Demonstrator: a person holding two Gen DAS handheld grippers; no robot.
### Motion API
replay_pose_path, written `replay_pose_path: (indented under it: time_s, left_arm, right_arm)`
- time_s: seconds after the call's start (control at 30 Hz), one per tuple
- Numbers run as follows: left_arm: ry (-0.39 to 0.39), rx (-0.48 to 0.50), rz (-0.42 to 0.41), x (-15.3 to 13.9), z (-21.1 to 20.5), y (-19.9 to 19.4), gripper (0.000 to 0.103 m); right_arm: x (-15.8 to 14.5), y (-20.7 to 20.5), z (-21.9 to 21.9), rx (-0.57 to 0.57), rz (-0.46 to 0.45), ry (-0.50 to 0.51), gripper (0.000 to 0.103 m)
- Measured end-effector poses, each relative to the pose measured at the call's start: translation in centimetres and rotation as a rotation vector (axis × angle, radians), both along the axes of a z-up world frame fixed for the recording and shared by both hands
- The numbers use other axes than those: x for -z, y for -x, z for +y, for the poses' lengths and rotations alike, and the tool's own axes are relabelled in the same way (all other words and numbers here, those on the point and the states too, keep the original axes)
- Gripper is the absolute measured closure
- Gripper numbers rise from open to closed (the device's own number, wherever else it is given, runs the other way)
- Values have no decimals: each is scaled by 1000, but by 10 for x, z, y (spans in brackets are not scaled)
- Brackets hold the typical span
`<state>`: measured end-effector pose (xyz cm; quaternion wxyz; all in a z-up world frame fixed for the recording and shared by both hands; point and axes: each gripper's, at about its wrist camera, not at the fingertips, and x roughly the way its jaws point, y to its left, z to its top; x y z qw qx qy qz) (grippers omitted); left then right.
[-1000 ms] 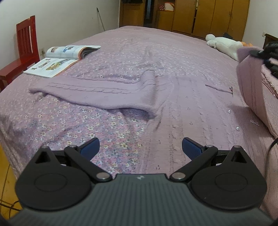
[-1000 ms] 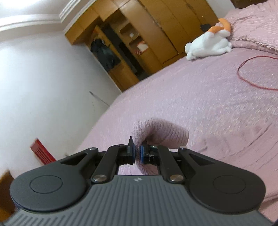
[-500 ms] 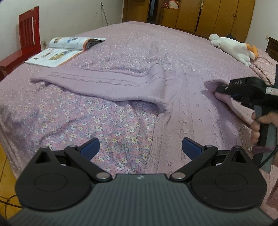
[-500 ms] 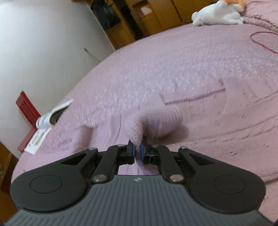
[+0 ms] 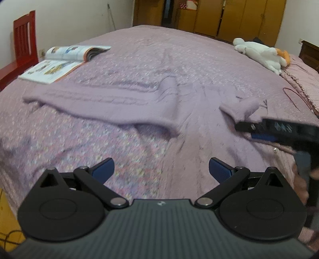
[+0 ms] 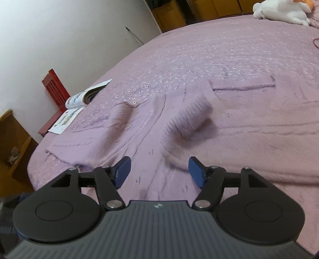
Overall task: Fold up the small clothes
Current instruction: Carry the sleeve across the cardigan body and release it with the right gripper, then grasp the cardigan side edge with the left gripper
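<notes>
A lilac knitted cardigan (image 5: pixel 201 119) lies spread on the bed, one sleeve (image 5: pixel 95 99) stretched out to the left. Its other sleeve (image 5: pixel 242 107) lies folded over the body, cuff end up; in the right wrist view this sleeve (image 6: pixel 191 113) lies just beyond the fingers. My left gripper (image 5: pixel 161 169) is open and empty, low over the cardigan's near edge. My right gripper (image 6: pixel 159 172) is open and empty just behind the folded sleeve; it also shows in the left wrist view (image 5: pixel 257 130) at the right.
An open magazine (image 5: pixel 63 61) lies on the bed at far left, by a red chair (image 5: pixel 22 41). A white plush toy (image 5: pixel 261 51) lies far right near a pillow, with a thin red cord (image 5: pixel 293 97). Wooden wardrobes (image 5: pixel 229 16) stand behind. The flowered bedspread (image 5: pixel 179 51) covers the bed.
My right gripper carried the sleeve leftward over the cardigan body, lowered it, and opened, letting the sleeve go. My left gripper stayed open and shifted only slightly.
</notes>
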<state>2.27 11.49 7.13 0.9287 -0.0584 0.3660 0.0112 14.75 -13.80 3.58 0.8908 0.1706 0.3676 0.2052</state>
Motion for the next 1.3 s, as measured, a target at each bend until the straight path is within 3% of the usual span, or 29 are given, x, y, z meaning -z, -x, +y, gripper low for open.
replay_pose_path:
  time_s: [0.2, 0.3, 0.43, 0.5, 0.57, 0.63, 0.87, 1.07, 1.1, 1.17, 1.23, 1.3]
  left_arm:
    - [-31, 48, -48, -17, -17, -32, 0]
    - [-22, 63, -57, -23, -27, -56, 1]
    - [28, 103, -55, -28, -41, -90, 8]
    - [79, 139, -46, -26, -48, -108, 18]
    - [160, 170, 5, -17, -53, -130, 35]
    - [205, 174, 48, -6, -59, -147, 43]
    - [355, 129, 169, 32, -69, -189, 43]
    - [477, 104, 166, 45, -75, -202, 45]
    - [485, 108, 162, 46, -78, -202, 48]
    - [502, 127, 158, 47, -82, -204, 87]
    - [515, 140, 133, 45, -84, -200, 90]
    - [463, 123, 53, 35, -82, -188, 92]
  right_arm:
    - [-7, 32, -64, 133, -21, -13, 30]
    - [-11, 46, -98, 228, -52, 46, 30]
    - [-11, 57, -129, 318, -99, 162, 30]
    - [-8, 62, -142, 351, -112, 206, 30]
    - [-2, 65, -152, 376, -108, 225, 30]
    - [5, 71, -161, 397, -102, 217, 30]
    - [23, 79, -165, 375, -137, 244, 30]
    - [33, 78, -171, 389, -151, 211, 29]
    - [34, 79, -171, 387, -156, 214, 29]
    - [34, 82, -165, 384, -162, 227, 29]
    - [35, 83, -164, 380, -167, 237, 29]
    - [35, 84, -164, 378, -168, 236, 29]
